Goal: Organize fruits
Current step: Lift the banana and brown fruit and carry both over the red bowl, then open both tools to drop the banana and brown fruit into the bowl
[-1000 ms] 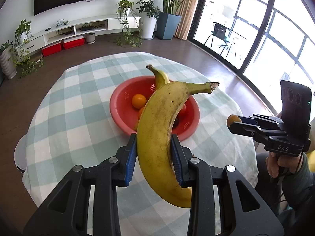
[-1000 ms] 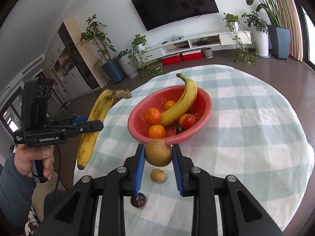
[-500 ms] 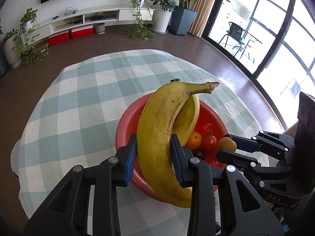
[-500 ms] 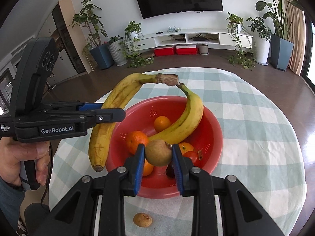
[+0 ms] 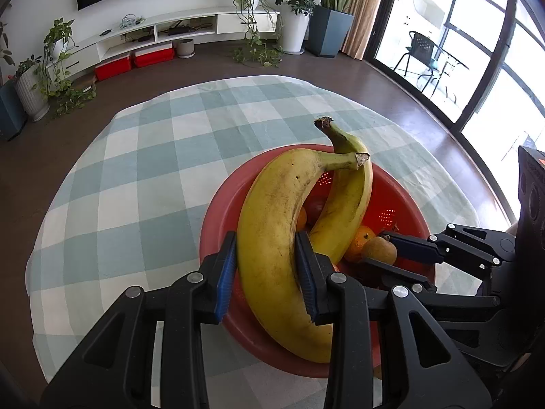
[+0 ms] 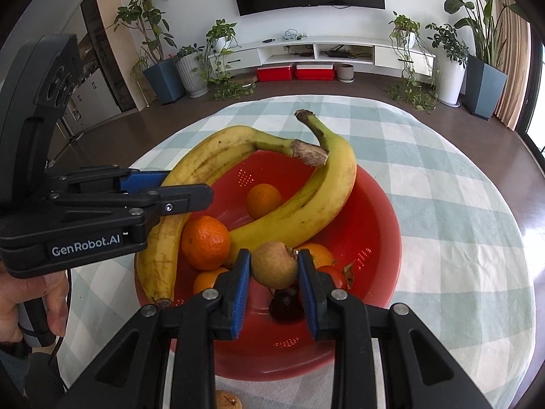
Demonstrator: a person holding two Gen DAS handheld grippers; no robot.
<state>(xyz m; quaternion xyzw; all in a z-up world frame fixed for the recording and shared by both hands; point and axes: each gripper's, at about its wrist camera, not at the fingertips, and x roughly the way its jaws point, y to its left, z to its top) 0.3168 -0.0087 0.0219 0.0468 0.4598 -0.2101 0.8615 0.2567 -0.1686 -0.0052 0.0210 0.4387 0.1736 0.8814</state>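
Left wrist view: a round surface (image 5: 143, 156) covered by a green-and-white checked cloth is seen, with a red perforated bowl (image 5: 412, 218) standing on it toward the near side. A large spotted banana (image 5: 272, 238) is gripped between the blue pads of the left claw (image 5: 267, 269), which is closed on the fruit's middle; the banana is held above the bowl's near-left rim, its stem pointing right. A second banana (image 5: 351, 201) is seen lying inside the bowl, just behind the held one, its stem raised.

From the right wrist view, the right claw (image 6: 275, 272) is seen closed on a small brown round fruit (image 6: 275, 264), held over the near part of the bowl (image 6: 381, 225). The left claw (image 6: 170, 191) is seen at the left, with the spotted banana (image 6: 211, 156) in its grip and the person's hand (image 6: 20, 300) around its handle. Within the bowl, three oranges are visible, the largest (image 6: 204, 242) beside the lying banana (image 6: 316, 201), along with a red tomato (image 6: 335, 274) and a dark cherry-like fruit (image 6: 284, 303). A small brown fruit (image 6: 228, 400) is left on the cloth just in front of the bowl.
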